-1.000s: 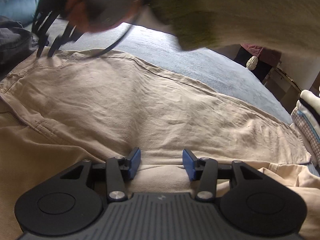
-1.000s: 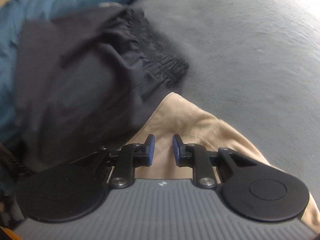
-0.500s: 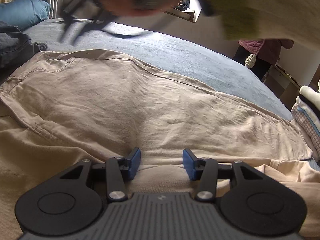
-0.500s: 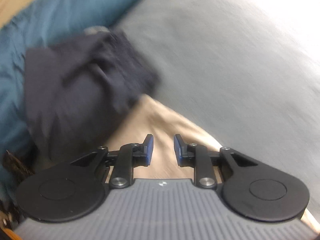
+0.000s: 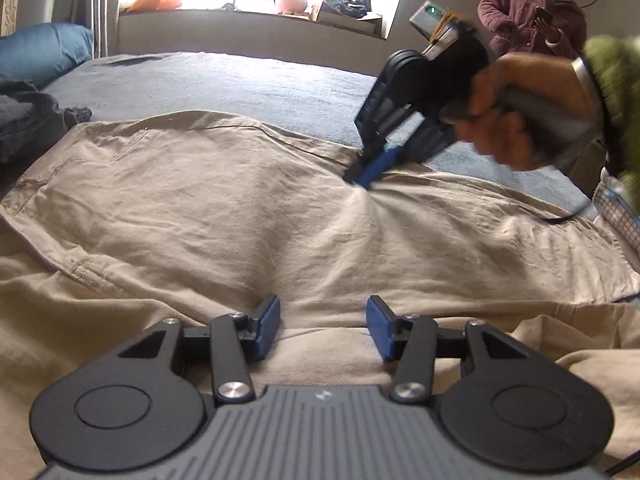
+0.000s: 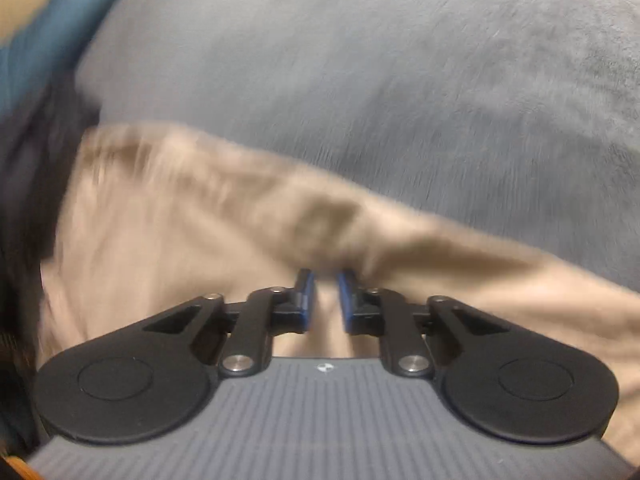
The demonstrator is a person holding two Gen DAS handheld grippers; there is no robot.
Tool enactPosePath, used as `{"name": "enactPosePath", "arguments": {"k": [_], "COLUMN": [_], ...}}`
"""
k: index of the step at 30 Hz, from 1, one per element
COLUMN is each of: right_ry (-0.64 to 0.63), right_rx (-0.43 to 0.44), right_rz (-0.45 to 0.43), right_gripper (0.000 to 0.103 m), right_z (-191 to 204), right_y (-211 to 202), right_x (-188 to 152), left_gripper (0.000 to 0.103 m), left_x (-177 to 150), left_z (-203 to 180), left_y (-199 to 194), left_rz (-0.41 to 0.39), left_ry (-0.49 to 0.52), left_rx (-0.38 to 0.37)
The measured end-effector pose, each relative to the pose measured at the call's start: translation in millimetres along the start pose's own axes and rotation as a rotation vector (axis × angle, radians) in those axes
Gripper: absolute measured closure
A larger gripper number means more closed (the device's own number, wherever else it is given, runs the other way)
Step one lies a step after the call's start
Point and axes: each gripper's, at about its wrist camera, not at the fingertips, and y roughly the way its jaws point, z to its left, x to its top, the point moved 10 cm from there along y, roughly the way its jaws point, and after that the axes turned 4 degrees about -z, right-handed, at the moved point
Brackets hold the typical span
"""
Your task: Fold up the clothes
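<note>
Beige trousers (image 5: pixel 240 208) lie spread across a grey bed cover (image 5: pixel 240 80). My left gripper (image 5: pixel 323 328) hovers low over their near fold, open, with cloth under its fingers but not pinched. My right gripper (image 5: pixel 362 178), held by a hand (image 5: pixel 520 120) in a green sleeve, points down at the trousers' far edge. Creases radiate from its tips. In the blurred right wrist view the right gripper (image 6: pixel 325 292) is closing, with a ridge of the beige trousers (image 6: pixel 180 240) between its blue pads.
A dark garment (image 5: pixel 28 120) and a blue pillow (image 5: pixel 40 52) sit at the far left of the bed. A folded stack (image 5: pixel 624 216) lies at the right edge. A person in a maroon jacket (image 5: pixel 532 12) stands beyond the bed, near the window.
My right gripper has swept from the trousers' corner by the dark garment to the right along their far edge, and its jaws have narrowed onto the cloth. The left gripper has stayed put.
</note>
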Motion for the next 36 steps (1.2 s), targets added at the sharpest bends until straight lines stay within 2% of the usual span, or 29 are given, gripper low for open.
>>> {"name": "enactPosePath", "arguments": {"k": [2, 3, 6, 10, 11, 14, 16, 19, 21, 22, 26, 29, 30, 34, 36], "right_ry": [0.013, 0.007, -0.059, -0.145, -0.151, -0.161, -0.185, -0.131, -0.186, -0.239, -0.489, -0.544, -0.517, -0.381, -0.298], "right_rx": [-0.030, -0.073, -0.104, 0.044, 0.053, -0.008, -0.123, -0.158, -0.028, 0.025, 0.129, 0.114, 0.092, -0.009, -0.111], "right_rz": [-0.114, -0.151, -0.169, -0.051, 0.002, 0.087, 0.022, -0.109, -0.139, -0.144, -0.157, -0.187, -0.203, -0.261, -0.277], "right_gripper": [0.096, 0.093, 0.090, 0.087, 0.086, 0.086, 0.089, 0.086, 0.086, 0.086, 0.088, 0.088, 0.088, 0.089, 0.090], "right_z": [-3.1, -4.8, 4.1, 33.3, 33.9, 15.8, -8.1, -20.8, 10.4, 28.5, 81.2, 62.6, 40.4, -53.1, -96.9], "right_y": [-2.7, -4.6, -23.7, -51.5, -51.4, -45.3, -44.3, -57.4, -59.2, -57.6, -38.2, -37.7, -43.0, -68.5, -85.9], "right_x": [27.1, 36.9, 43.0, -11.7, -29.0, -65.2, -58.1, -37.6, -41.5, -46.8, -78.5, -94.4, -96.4, -101.7, -98.1], "left_gripper": [0.054, 0.054, 0.052, 0.050, 0.050, 0.050, 0.050, 0.049, 0.049, 0.049, 0.052, 0.053, 0.052, 0.052, 0.052], "left_x": [0.2, 0.4, 2.9, 7.1, 7.8, 9.4, 13.1, 23.3, 33.5, 39.1, 59.5, 67.5, 69.6, 70.5, 70.0], "left_z": [1.1, 1.5, 3.6, 6.3, 7.4, 9.7, 11.5, 22.0, 36.1, 46.3, 93.4, 126.2, 135.6, 152.3, 151.7], "left_y": [-4.5, -6.9, -13.4, -14.9, -13.7, -13.1, -18.1, -28.0, -29.3, -24.6, 2.4, 22.6, 28.2, 32.6, 33.3], "left_rz": [0.002, 0.002, -0.007, -0.009, -0.006, 0.002, -0.006, -0.033, -0.050, -0.042, -0.001, 0.017, 0.022, 0.015, 0.011], "left_ry": [-0.010, -0.016, -0.045, -0.070, -0.074, -0.085, -0.081, -0.104, -0.139, -0.145, -0.156, -0.108, -0.084, -0.081, -0.058], "left_rx": [0.011, 0.017, 0.030, 0.035, 0.034, 0.033, 0.049, 0.079, 0.106, 0.149, 0.348, 0.469, 0.506, 0.518, 0.524]}}
